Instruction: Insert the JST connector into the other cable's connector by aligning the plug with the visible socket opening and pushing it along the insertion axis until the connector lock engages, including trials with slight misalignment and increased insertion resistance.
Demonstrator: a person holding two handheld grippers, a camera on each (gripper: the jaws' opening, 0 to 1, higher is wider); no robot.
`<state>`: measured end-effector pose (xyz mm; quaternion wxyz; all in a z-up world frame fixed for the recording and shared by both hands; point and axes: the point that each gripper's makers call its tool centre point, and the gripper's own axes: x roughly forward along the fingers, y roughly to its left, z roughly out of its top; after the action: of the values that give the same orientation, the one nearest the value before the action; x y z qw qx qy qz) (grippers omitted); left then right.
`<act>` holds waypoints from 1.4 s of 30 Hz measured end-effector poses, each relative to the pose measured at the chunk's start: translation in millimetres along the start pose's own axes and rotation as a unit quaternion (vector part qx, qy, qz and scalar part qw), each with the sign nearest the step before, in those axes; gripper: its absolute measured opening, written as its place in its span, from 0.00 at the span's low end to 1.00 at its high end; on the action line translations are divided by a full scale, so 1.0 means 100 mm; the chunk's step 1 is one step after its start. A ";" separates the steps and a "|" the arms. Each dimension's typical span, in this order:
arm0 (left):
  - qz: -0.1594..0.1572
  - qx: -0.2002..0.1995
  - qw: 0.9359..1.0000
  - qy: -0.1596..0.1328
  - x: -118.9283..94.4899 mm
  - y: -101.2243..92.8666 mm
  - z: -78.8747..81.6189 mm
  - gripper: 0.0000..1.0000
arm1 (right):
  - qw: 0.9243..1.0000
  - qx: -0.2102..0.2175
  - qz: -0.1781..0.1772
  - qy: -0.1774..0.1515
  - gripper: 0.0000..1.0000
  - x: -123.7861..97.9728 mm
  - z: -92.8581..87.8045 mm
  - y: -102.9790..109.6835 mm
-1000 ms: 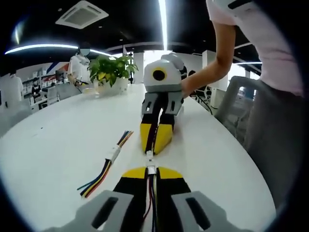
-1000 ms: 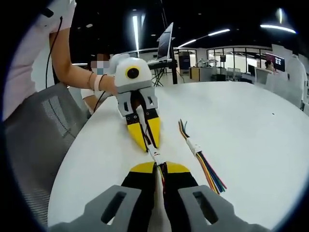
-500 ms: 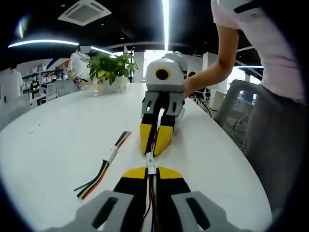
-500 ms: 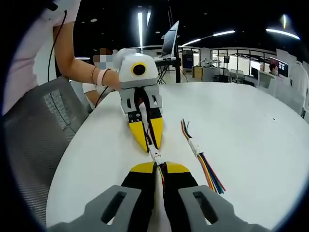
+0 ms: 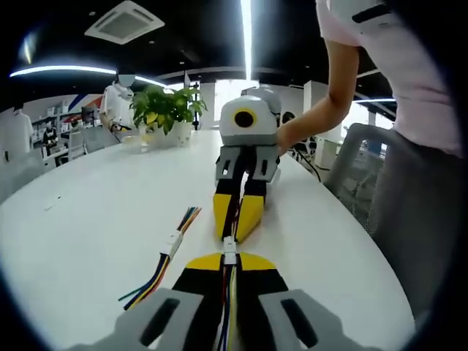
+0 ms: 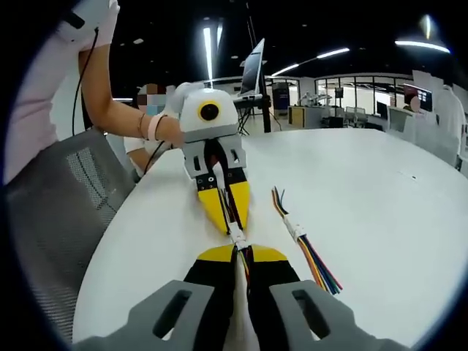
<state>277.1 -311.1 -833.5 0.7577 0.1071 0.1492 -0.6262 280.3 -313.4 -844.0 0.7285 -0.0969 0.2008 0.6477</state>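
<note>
In the left gripper view, my left gripper [image 5: 230, 257] is shut on a multicoloured cable whose white JST connector [image 5: 229, 250] sticks out past its yellow tips. Facing it, the right gripper [image 5: 235, 223] is shut on the other cable, its tip nearly touching that connector. In the right gripper view, my right gripper [image 6: 243, 251] holds its cable with the white connector [image 6: 238, 235] at its tips, and the left gripper [image 6: 227, 219] meets it from beyond. The two connectors look joined or touching; the lock is too small to see.
A spare joined cable pair with coloured wires [image 5: 167, 252] lies on the white table [image 5: 88, 205], also seen as the spare cable [image 6: 298, 235]. A potted plant [image 5: 168, 110] stands at the far edge. A person's arm [image 5: 322, 110] and a mesh chair [image 6: 66, 205] are close.
The two grippers have closed the small gap between their tips; the right gripper looks slightly nearer. The spare cable has not moved on the table.
</note>
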 end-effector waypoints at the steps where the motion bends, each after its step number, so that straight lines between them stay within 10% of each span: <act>1: -0.001 0.001 1.000 0.000 0.00 0.00 -0.01 0.00 | 1.000 0.001 0.000 -0.001 0.03 0.00 -0.01 0.00; 42: 0.023 -0.007 0.999 -0.029 0.02 0.33 -0.07 0.00 | 0.997 0.011 -0.041 -0.068 0.03 0.07 0.04 -0.27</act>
<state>309.3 -303.8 -841.6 0.7769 0.0871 0.1285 -0.6102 307.8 -309.3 -846.8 0.7673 -0.0523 0.1539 0.6204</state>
